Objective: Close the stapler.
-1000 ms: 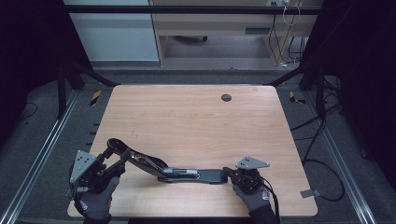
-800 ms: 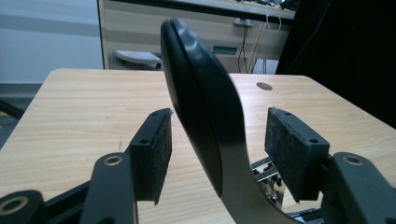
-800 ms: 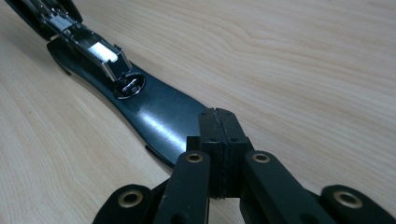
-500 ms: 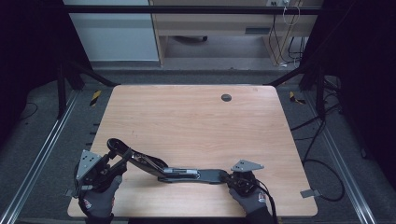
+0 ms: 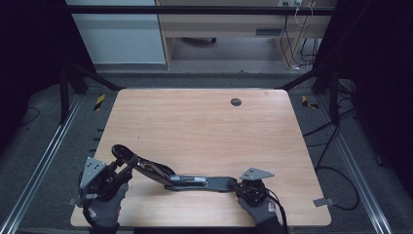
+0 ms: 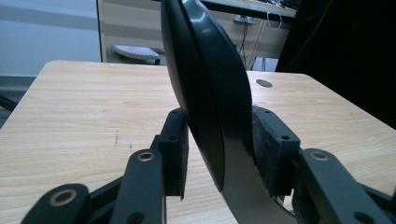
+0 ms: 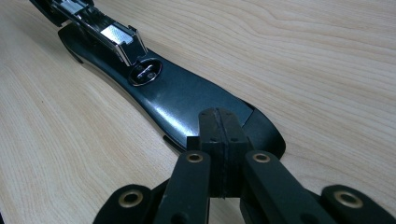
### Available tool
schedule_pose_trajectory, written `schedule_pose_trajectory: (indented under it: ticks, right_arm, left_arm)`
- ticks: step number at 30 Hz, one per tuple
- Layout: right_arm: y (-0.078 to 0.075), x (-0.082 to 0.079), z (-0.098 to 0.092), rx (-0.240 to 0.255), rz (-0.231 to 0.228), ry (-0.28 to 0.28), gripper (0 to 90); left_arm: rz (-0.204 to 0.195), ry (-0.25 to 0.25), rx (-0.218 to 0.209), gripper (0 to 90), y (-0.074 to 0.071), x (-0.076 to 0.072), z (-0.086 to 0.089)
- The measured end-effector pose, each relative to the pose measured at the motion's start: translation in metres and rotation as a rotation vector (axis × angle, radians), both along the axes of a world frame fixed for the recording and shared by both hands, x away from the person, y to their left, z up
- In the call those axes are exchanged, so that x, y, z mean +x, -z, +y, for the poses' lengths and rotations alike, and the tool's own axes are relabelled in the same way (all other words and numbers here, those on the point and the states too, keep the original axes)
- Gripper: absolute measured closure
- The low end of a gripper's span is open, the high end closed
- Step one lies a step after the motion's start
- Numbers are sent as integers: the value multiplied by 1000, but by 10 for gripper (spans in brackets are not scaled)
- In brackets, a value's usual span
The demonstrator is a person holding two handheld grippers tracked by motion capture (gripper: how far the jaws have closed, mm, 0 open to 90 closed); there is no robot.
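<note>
A long black stapler [image 5: 195, 181] lies opened out along the near part of the table [image 5: 204, 126], its flat base running left to right close to the near edge and its upper arm rising to the left.

The left gripper [image 5: 117, 171] sits at the near left corner, held by a gloved hand [image 5: 103, 212]. In the left gripper view its fingers [image 6: 175, 140] grip the raised black arm of the stapler [image 6: 205, 93], one pad on each side, the arm standing upright between them.

The right gripper [image 5: 243, 186] rests near the near edge, right of centre. In the right gripper view its fingers [image 7: 208, 140] are pressed fully together, pads touching, their tips on the rounded end of the stapler's base [image 7: 187, 100]. The chrome magazine [image 7: 105, 28] lies farther along the base.

The far half of the table is bare wood up to a small dark round grommet [image 5: 235, 102] near the far edge. Black cables [image 5: 336, 146] trail on the floor beyond the right edge.
</note>
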State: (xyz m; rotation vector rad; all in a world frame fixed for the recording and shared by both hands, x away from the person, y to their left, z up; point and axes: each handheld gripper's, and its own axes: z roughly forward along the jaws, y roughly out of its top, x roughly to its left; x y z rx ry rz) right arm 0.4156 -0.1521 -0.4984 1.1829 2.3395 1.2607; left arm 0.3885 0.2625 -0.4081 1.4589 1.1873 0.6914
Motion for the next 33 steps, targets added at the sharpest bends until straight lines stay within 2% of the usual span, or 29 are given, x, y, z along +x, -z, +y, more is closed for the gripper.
schedule_pose_trajectory:
  ticks: [13,33]
  right_arm:
    - [1,0,0,11,3,15,900]
    - [1,0,-1,16,4,20,900]
  left_arm:
    - [-11,-3,-28,600,-1,-1,-4]
    - [-42,18,-12,615,-9,-1,-19]
